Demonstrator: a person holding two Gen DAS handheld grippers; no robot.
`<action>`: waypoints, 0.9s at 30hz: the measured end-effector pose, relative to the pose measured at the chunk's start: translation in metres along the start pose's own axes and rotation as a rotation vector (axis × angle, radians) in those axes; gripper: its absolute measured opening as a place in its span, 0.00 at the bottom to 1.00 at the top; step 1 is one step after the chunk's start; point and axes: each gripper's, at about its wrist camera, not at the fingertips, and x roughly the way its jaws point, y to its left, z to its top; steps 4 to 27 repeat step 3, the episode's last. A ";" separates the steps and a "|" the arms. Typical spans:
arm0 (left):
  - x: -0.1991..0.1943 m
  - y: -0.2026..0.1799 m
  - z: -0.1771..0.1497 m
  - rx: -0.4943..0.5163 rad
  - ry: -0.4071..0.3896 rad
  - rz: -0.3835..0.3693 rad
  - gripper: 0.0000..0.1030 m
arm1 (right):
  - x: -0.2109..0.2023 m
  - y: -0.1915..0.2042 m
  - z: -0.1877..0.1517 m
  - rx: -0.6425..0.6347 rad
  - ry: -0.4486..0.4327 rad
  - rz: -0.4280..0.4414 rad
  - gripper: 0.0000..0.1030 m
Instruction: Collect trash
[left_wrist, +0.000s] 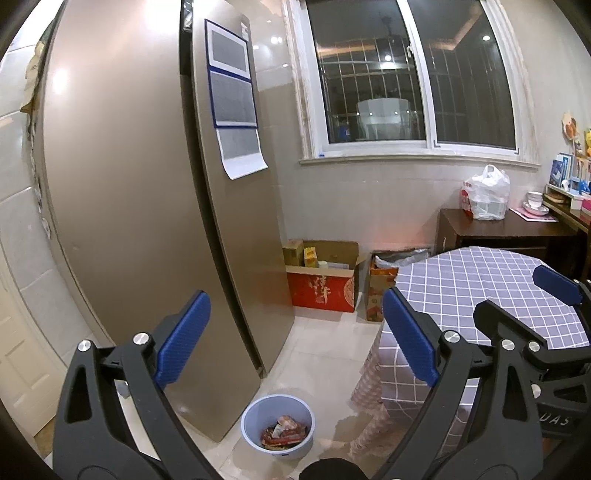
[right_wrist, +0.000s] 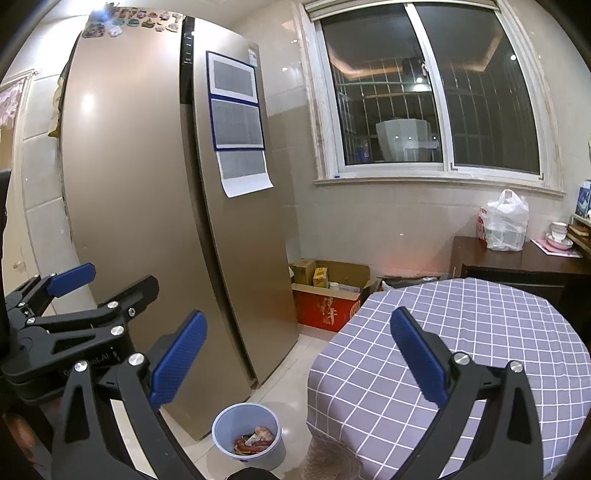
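The blue bin (left_wrist: 277, 424), beside the fridge (left_wrist: 129, 206), held wrappers (left_wrist: 284, 432); both grippers, left (left_wrist: 295, 339) and right (right_wrist: 299, 362), hung above it, tongs apart, empty.

My ribbed blue pads (right_wrist: 179, 363) sit on matt black plastic arms with shiny metal screws, before a glossy brushed-metal fridge (right_wrist: 140, 206), checked cloth table cover (right_wrist: 461, 332), smooth plastic bin (right_wrist: 246, 435) and polished floor tiles (left_wrist: 325, 354).

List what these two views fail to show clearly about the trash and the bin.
- Bin contents: wrappers too small to identify, both views.
- Bin's near wall, right wrist view: partly covered by a dark shape at the bottom edge.
- Table top's near part: hidden by the right gripper.
- Floor beneath the table: hidden by the cloth.
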 end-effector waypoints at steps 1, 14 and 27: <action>0.005 -0.002 0.000 0.003 0.010 -0.006 0.90 | 0.002 -0.003 -0.001 0.006 0.005 -0.001 0.95; 0.015 -0.013 -0.001 0.017 0.036 -0.021 0.90 | 0.006 -0.013 -0.004 0.020 0.020 -0.010 0.95; 0.015 -0.013 -0.001 0.017 0.036 -0.021 0.90 | 0.006 -0.013 -0.004 0.020 0.020 -0.010 0.95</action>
